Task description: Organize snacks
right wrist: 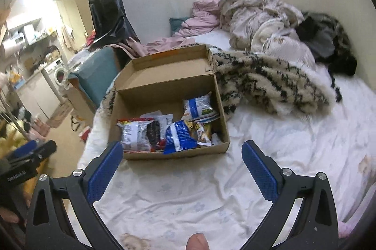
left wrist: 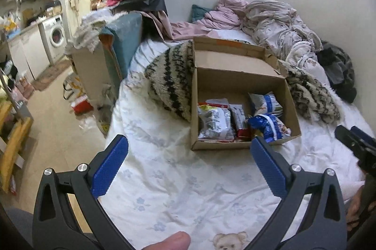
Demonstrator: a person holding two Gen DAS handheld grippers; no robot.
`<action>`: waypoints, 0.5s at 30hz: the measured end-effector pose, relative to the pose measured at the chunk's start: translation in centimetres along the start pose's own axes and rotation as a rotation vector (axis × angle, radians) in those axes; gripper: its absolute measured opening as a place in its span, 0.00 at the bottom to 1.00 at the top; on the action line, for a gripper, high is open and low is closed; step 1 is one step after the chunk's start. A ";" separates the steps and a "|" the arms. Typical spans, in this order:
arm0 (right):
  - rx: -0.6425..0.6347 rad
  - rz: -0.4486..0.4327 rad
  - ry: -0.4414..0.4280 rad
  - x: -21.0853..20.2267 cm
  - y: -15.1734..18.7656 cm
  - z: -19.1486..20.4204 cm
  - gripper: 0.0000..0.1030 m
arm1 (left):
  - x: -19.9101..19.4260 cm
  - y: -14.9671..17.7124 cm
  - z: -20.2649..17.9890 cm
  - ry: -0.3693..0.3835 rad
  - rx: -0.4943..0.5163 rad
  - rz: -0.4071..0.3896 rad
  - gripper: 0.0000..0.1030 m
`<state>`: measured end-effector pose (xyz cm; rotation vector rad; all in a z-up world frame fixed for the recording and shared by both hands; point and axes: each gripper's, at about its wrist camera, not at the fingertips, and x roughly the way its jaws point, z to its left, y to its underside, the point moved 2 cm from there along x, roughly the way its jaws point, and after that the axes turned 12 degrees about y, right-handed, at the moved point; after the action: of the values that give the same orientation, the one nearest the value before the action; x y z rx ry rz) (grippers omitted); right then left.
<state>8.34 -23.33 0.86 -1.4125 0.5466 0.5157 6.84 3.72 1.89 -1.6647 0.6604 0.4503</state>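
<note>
Surface: you are working over a white floral bedsheet | Box: open brown cardboard box is sitting there, holding crinkly snack packets | Grippers: you are holding left gripper and right gripper spread wide, both empty, near the box.
</note>
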 end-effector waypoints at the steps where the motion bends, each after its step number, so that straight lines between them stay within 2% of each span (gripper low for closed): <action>1: -0.004 -0.008 0.005 0.1 0.0 0.1 1.00 | 0.0 0.0 0.0 0.007 -0.002 -0.006 1.00; 7: -0.026 -0.027 -0.004 0.5 0.1 1.0 1.00 | 0.5 0.5 -1.1 -0.009 0.056 0.005 1.00; 15: -0.047 -0.038 0.018 0.8 0.1 1.4 1.00 | 1.4 0.5 -1.3 0.010 0.039 0.028 1.00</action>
<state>8.95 -21.88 0.35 -1.4703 0.5241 0.4882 7.49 2.17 0.85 -1.6239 0.6959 0.4468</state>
